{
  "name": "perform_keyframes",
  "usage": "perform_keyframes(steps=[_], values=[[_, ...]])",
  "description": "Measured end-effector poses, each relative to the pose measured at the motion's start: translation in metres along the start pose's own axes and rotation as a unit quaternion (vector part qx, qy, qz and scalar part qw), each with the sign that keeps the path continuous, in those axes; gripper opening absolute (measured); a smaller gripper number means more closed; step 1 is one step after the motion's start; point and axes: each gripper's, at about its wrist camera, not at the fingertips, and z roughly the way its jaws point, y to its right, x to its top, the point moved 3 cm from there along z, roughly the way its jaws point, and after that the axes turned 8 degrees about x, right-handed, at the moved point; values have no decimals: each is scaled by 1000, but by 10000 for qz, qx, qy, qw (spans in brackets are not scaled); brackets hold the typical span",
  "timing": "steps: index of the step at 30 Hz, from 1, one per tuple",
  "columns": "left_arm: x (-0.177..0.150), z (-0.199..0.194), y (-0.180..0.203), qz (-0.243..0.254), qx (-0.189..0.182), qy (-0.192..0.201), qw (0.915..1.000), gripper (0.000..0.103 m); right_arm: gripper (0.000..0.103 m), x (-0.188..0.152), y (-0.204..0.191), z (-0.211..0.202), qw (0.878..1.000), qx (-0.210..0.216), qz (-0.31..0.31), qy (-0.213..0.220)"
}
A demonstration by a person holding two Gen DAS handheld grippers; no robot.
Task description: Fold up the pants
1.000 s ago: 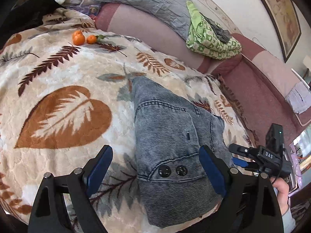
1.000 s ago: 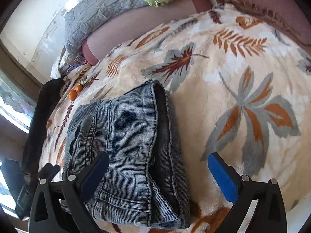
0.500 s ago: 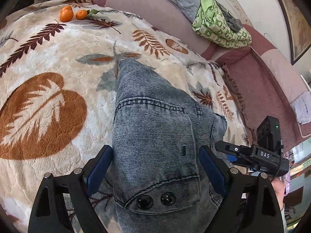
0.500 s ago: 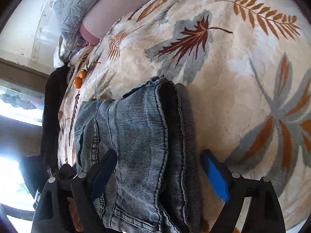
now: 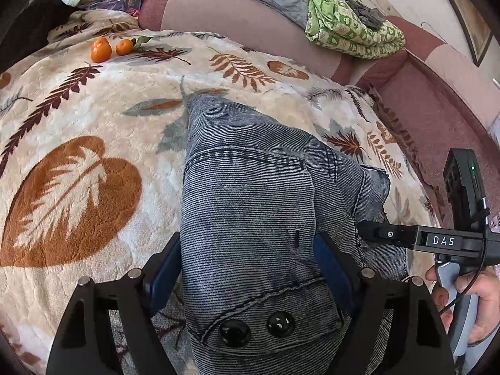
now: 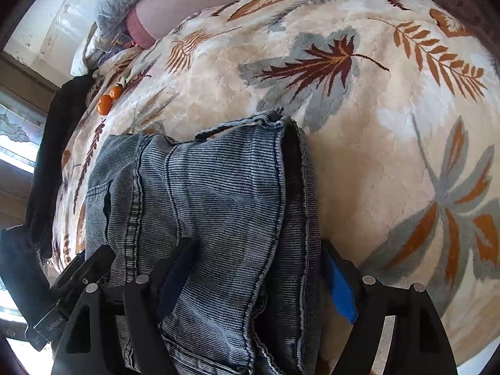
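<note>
Both grippers have come lower and closer over the jeans since a second ago, and the denim that then lay ahead of the pads now fills the gap between them. Largest in view is the leaf-print blanket (image 5: 78, 131), a cream plush with brown, orange and grey leaves, spread over the bed. On it lie the jeans (image 5: 250, 193), blue-grey striped denim folded into a thick bundle with 2 dark buttons (image 5: 256, 328) on the waistband at the near end, close to the left wrist camera. From the right wrist view the same bundle (image 6: 218, 206) shows its stacked layers and a frayed hem edge. Behind the blanket runs a pinkish bolster, with a folded green patterned cloth (image 5: 350, 28) resting on it. The left gripper (image 5: 250, 268) straddles the waistband end, its jaws closing, blue pads on either side of the fabric; whether they already press on it I cannot tell. The right gripper (image 6: 259, 284) straddles the folded edge the same way, jaws closing, the left pad against the denim and the right pad just beside the outer seam. A hand (image 5: 468, 300) holds the right gripper's handle at the edge of the left view. Smallest are 2 tangerines (image 5: 111, 50), sitting far up the blanket, well apart from the jeans.
</note>
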Motion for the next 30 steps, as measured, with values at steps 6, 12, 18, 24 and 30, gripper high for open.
perform_keyframes(steps=[6,12,18,24,30], values=[[-1,-4,7,291,237,140,9992,70,64,-3,-9,-4,9995,-213,-215,86],[-2,-10,15,610,424,320,9967,44,46,-7,-14,-8,9991,-219,-313,181],[4,-28,17,687,318,555,9956,21,23,-10,-28,-26,9977,-220,-485,414],[36,-83,24,801,458,1352,9865,20,19,4,-68,-64,9922,191,-852,893],[93,-112,6,784,699,1938,9754,21,19,51,-117,-92,9812,602,-1159,1419]])
